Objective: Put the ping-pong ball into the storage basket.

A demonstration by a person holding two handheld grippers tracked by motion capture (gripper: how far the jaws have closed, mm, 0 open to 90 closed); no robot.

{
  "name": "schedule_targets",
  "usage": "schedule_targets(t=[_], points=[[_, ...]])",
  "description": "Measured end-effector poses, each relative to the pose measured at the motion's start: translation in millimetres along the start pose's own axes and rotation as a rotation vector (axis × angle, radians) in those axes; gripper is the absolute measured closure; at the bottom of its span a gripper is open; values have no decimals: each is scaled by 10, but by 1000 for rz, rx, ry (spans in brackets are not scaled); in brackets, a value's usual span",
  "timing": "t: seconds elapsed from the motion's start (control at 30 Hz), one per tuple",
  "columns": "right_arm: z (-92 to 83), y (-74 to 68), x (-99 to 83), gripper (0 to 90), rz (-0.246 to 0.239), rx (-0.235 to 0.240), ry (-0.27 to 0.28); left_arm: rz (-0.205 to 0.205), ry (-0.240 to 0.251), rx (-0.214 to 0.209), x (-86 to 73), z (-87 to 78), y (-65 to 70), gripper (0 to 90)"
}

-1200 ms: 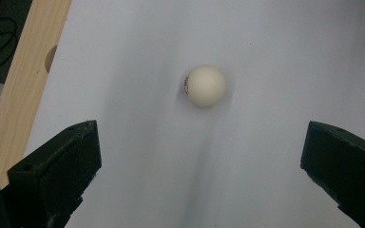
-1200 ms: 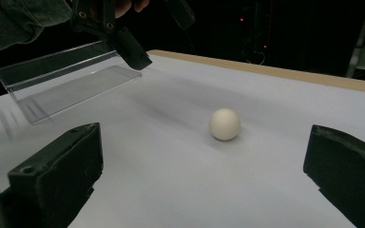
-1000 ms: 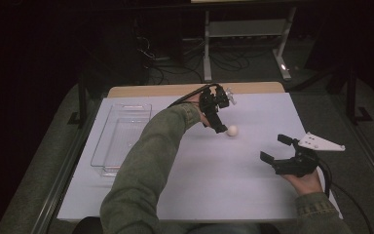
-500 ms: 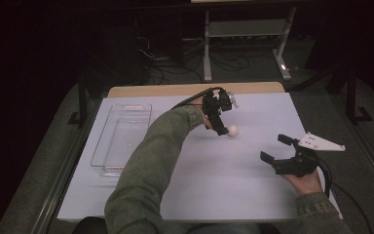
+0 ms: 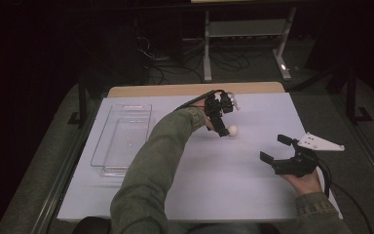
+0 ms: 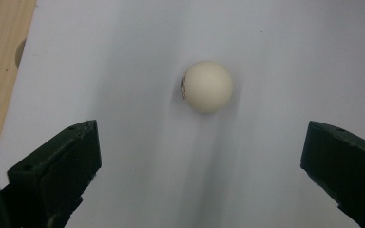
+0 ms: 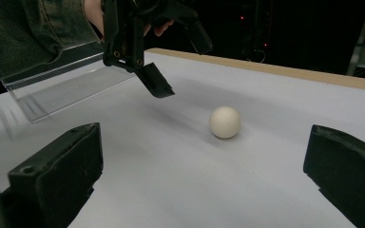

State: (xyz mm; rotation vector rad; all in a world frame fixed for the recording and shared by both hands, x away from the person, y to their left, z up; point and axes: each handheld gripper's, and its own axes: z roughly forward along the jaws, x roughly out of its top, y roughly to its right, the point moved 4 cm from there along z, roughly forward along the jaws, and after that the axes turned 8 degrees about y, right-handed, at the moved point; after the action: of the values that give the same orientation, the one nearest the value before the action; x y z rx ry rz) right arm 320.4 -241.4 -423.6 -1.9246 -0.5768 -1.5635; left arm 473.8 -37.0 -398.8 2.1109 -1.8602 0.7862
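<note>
A small cream-white ball lies on the white table top, right of centre toward the back. My left gripper hangs just above and left of it, open, jaws pointing down and not touching it. In the left gripper view the ball sits ahead of the gripper, beyond the jaw tips. My right gripper is held open to the right, nearer the front, facing the ball. Its own view shows the ball beyond the open right gripper, with the left gripper above it.
A clear plastic tray stands at the table's left; its wall also appears in the right gripper view. A wooden strip runs along the back edge. Dark floor, cables and a metal stand lie beyond the table.
My left gripper has drifted a little to the right and down, closer to the ball. The ball and the right gripper have stayed where they were.
</note>
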Motion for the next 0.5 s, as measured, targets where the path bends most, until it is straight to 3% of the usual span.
schedule_targets(t=[0.5], points=[[-8, -18, 1, 0, -6, 3, -4, -4, -11, -35, -39, 217, -10, 0]])
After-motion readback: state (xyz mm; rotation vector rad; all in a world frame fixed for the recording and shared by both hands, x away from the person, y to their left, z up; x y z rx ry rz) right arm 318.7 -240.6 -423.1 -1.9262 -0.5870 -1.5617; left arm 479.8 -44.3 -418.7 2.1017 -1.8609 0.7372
